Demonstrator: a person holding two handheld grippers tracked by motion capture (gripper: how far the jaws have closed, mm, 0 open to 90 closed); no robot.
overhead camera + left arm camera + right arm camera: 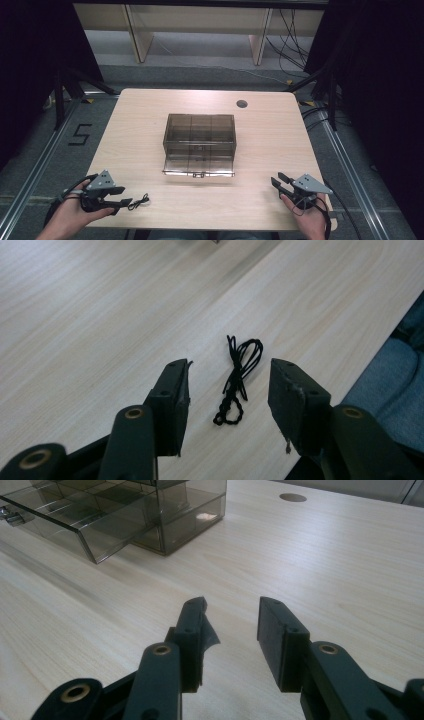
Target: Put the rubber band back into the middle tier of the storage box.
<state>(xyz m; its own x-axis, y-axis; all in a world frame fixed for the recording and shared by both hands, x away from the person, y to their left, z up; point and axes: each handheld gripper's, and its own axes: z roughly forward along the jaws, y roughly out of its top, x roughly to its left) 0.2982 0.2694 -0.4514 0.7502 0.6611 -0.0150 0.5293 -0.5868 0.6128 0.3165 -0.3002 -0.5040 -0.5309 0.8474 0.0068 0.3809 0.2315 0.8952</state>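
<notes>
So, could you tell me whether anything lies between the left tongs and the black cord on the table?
Nothing visible does. The cord lies on bare table just ahead of the left tongs, in line with the gap between the open jaws. The smoky plastic box sits farther off at the table's middle, out of that path.

A pale, light-wood surface [150, 115] with fine straight grain lines running along it. On it, a smoky grey-brown, see-through plastic drawer box [199, 136] with small silver metal clasps. A thin black cord [237, 377], twisted and looped. The left tongs [227, 390] and right tongs [231, 640] are matte black, with brass-coloured rivets at their joints and grey three-cornered plates on top. A small dark round hole [242, 104] marks the surface. The floor [60, 155] is grey.
</notes>
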